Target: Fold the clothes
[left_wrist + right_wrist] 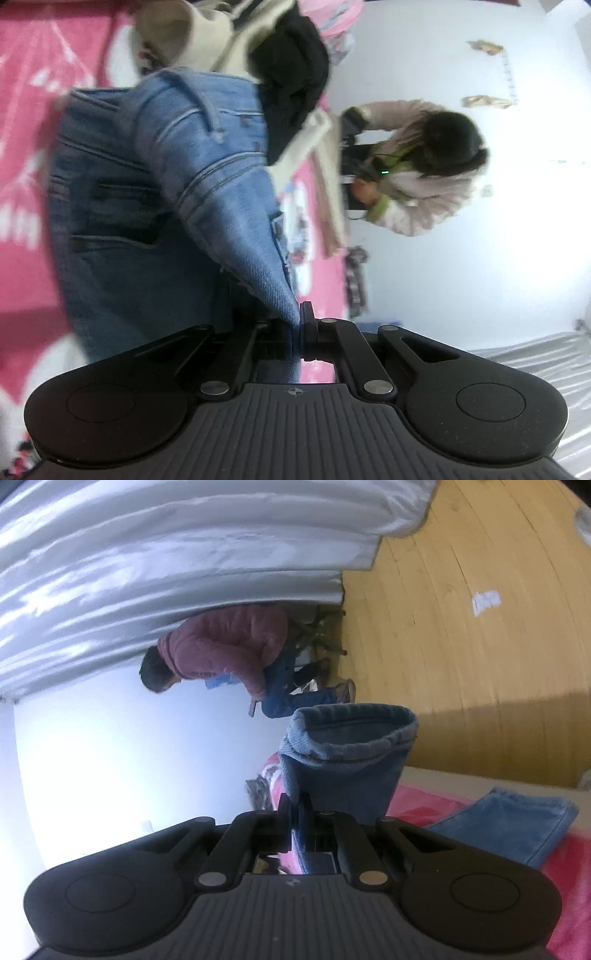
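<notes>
A pair of blue jeans [155,192] lies on a pink patterned blanket [26,110], its waistband and pockets showing in the left wrist view. My left gripper [297,321] is shut on a pulled-up fold of the denim near the waist. In the right wrist view my right gripper [293,805] is shut on the hem of one jeans leg [343,753], whose open cuff stands up above the fingers. The other leg's end [517,823] lies flat on the blanket [565,871] to the right.
Beige and black clothes [266,66] are heaped past the jeans. A person in a pale jacket [417,166] bends over the bed's far side. Another person in a maroon jacket [229,642] sits by a silver curtain [147,561]. Wooden floor [480,627] lies beyond the bed edge.
</notes>
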Demonstrator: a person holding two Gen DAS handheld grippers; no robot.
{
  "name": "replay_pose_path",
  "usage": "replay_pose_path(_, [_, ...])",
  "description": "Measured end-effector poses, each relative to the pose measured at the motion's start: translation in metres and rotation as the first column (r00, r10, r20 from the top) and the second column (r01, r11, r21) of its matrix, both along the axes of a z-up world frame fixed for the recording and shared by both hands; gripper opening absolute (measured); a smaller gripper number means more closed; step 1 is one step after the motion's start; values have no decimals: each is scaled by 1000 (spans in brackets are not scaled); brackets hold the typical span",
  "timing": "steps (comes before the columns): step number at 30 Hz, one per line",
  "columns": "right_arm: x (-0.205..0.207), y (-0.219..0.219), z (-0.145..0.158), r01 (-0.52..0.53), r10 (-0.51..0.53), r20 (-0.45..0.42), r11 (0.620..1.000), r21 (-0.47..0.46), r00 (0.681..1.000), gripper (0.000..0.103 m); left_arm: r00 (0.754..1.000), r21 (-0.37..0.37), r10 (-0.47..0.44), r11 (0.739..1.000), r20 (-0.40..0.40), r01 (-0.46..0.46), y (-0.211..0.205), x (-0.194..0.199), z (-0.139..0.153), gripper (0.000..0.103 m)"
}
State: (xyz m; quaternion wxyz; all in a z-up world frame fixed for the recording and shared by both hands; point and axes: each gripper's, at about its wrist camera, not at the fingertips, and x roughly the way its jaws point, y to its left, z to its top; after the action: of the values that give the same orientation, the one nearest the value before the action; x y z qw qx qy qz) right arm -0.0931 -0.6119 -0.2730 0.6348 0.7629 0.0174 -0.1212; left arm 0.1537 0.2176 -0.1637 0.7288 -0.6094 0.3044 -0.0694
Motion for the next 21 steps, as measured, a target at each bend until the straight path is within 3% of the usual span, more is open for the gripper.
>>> replay_pose_path(5, [-26, 9, -19, 38, -37, -42, 999, 21, 998, 5, 998, -5, 32, 999, -62, -32, -3, 12, -14, 1])
replay_pose_path(9, [-47, 17, -30, 72, -70, -54, 997, 34, 996, 4, 997, -11, 39, 999, -60, -40, 0, 13, -13, 1])
replay_pose_path(14, [-57, 16, -16, 19, -29, -109, 995, -96, 994, 4, 998, 17, 9, 1000, -67, -8, 3, 20, -6, 1])
replay_pose_path(16, [-57, 14, -21, 6, -19, -127, 995, -101, 992, 4, 996, 31, 8, 1000, -89, -5, 4, 25, -10, 1])
replay_pose_path(21, [-50, 12, -45, -48, 17, -238, 991, -125, 971, 5, 971, 114, 8, 993, -239, 20, 10, 27, -48, 2])
